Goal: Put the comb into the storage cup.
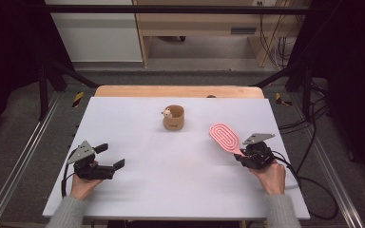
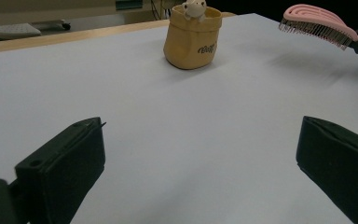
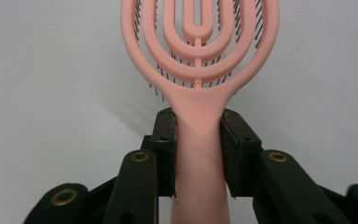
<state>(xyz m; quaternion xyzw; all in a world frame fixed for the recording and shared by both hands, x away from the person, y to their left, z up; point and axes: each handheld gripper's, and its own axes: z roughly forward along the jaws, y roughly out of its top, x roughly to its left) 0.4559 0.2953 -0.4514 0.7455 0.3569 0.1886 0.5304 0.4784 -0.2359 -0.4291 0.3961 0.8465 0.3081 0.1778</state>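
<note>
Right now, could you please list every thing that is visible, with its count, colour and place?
pink plastic hairbrush: one, pink with dark bristles pointing down, lifted above the right side of the table, its handle clamped in the right gripper.
tan sack-shaped cup: one, tan with dark lettering, standing upright at the far middle of the table.
small white animal figure: one, white, peeking over the cup's rim.
white table: one, white top with a wooden strip along the far edge.
left gripper: one, black, near left of the table, jaws wide apart, nothing between them.
right gripper: one, black, near right, closed on the brush handle.
hands: two, grey sleeves, at the near edge.
</note>
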